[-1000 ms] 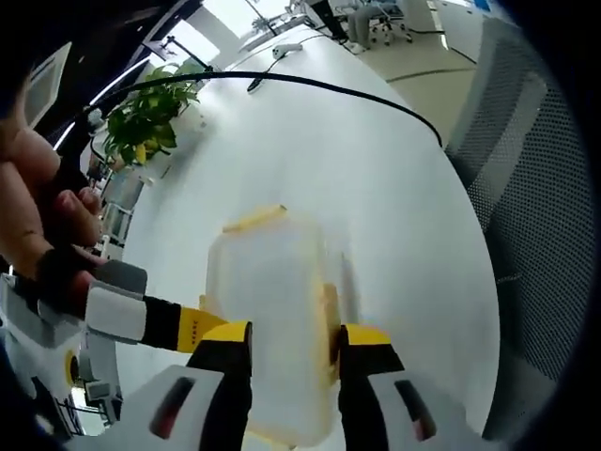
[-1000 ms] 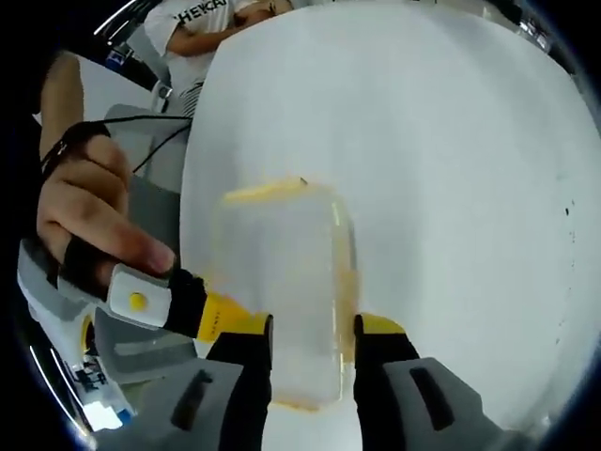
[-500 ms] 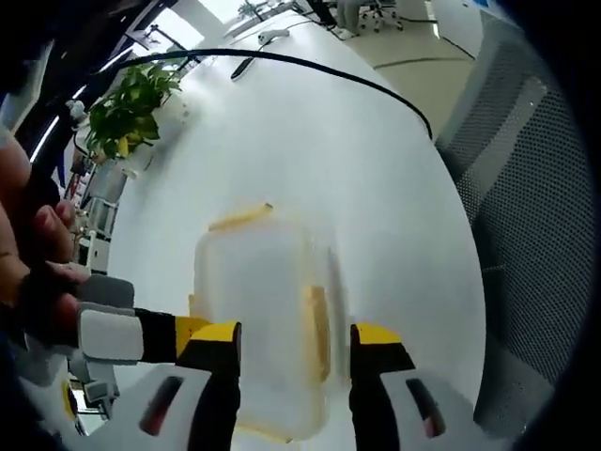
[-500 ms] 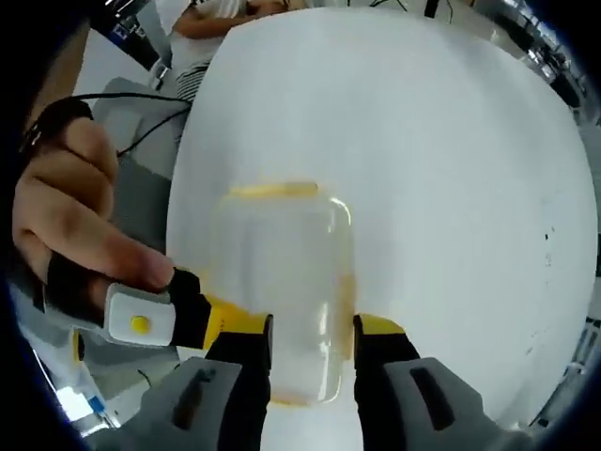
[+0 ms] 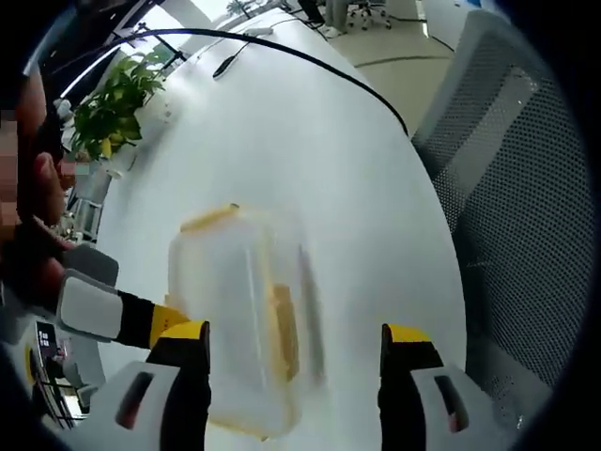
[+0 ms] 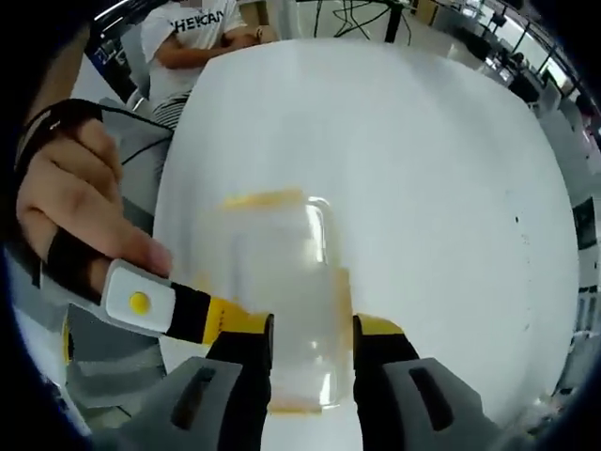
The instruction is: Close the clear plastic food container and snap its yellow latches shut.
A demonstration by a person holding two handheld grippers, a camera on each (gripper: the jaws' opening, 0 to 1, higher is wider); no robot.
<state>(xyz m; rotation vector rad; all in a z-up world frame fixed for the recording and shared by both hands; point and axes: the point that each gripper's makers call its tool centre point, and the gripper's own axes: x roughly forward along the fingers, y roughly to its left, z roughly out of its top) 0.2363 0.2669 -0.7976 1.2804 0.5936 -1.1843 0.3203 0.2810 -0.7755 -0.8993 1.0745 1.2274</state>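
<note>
left gripper view: left gripper (image 5: 293, 343) spread wide around container (image 5: 239, 319); right gripper (image 6: 311, 331) clamps it.

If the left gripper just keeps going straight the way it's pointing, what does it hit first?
Most likely the clear container: it sits between the left gripper's open jaws, nearer the left one. Depth is unclear.
</note>
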